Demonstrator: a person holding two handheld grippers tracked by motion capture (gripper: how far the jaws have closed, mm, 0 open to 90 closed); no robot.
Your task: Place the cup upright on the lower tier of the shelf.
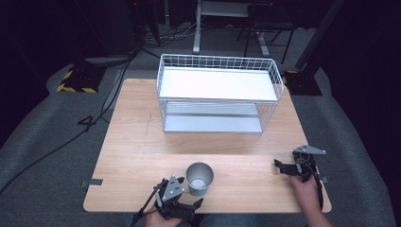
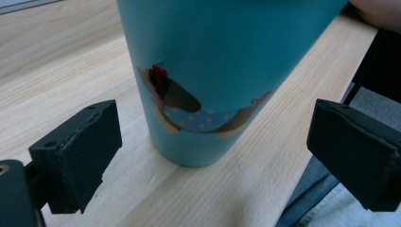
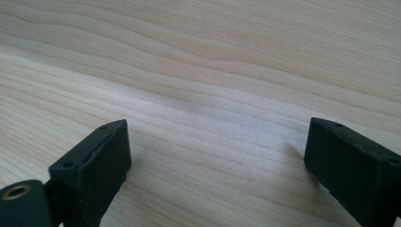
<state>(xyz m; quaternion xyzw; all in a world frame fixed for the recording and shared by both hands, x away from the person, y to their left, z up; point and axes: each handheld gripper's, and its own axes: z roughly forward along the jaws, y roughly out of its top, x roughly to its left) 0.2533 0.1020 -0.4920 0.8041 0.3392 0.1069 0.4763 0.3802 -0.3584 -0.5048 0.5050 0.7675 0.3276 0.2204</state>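
Two tools are in my hands, and both are open with nothing in them. My left tool (image 1: pixel 182 204) sits low at the near edge of the worktop (image 1: pixel 137 151). Its two black jaws stand wide apart, one on each side of a blue cup (image 2: pixel 222 71), but they are not touching it. My right tool (image 1: pixel 288 168) is well apart from the cup, over near the right edge of the worktop. In the right gripper view I see bare wood between its jaws.

The cup stands upright near the front edge, just beside my left tool. It is empty, as far as I can tell from above. It has a picture of a hen on its side. A white wire rack (image 1: pixel 218 92) with two shelves stands at the back of the worktop.

I think I am getting ready to grab the cup. Here is what could go wrong. The cup is close to the edge, so a bump from one jaw could tip it or push it off. The cup is also wider at the top than at the bottom. If I squeeze too low, it could slip up and pop out.
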